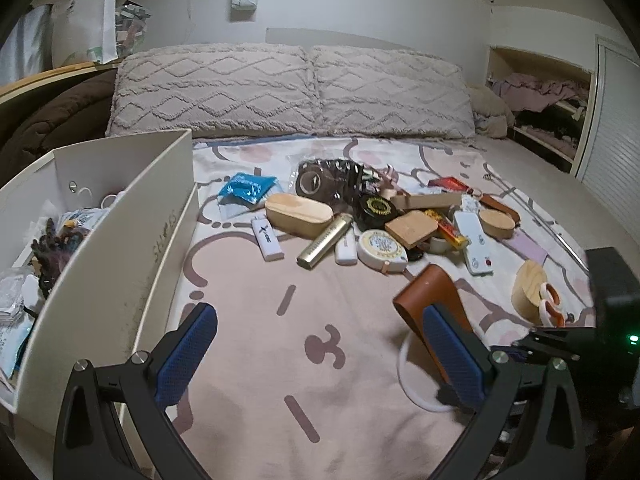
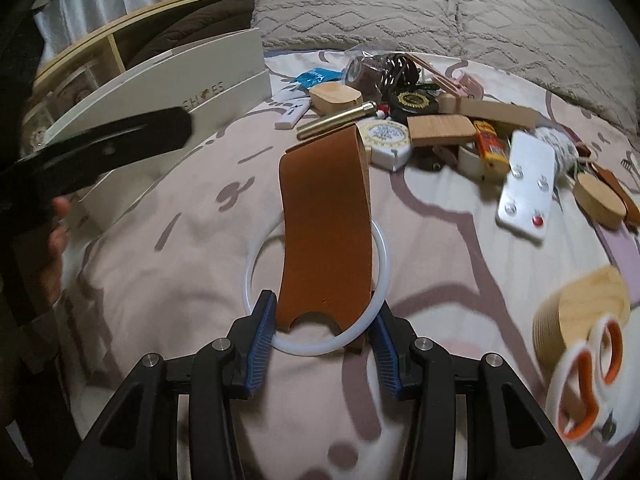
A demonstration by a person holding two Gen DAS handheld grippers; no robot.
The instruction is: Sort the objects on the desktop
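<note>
Bed sheet [image 1: 320, 360] with pillows [image 1: 288, 88] behind, bare sheet up front. Right gripper [image 2: 326, 332] pinches brown strap [image 2: 326, 232] with white ring [image 2: 380, 264] above sheet. Left gripper [image 1: 320, 356] wide open, empty, beside white box [image 1: 120, 240] at the left edge.

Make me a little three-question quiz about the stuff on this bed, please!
1. True or false: the right tongs are gripping a brown leather strap with a white ring looped through it.
2. What stands at the left side of the bed? A) a white shoe box B) a red bucket C) a glass bowl
3. Fill in: the left tongs are ____ and hold nothing.

Key: 1 true. 2 A. 3 open.
</note>
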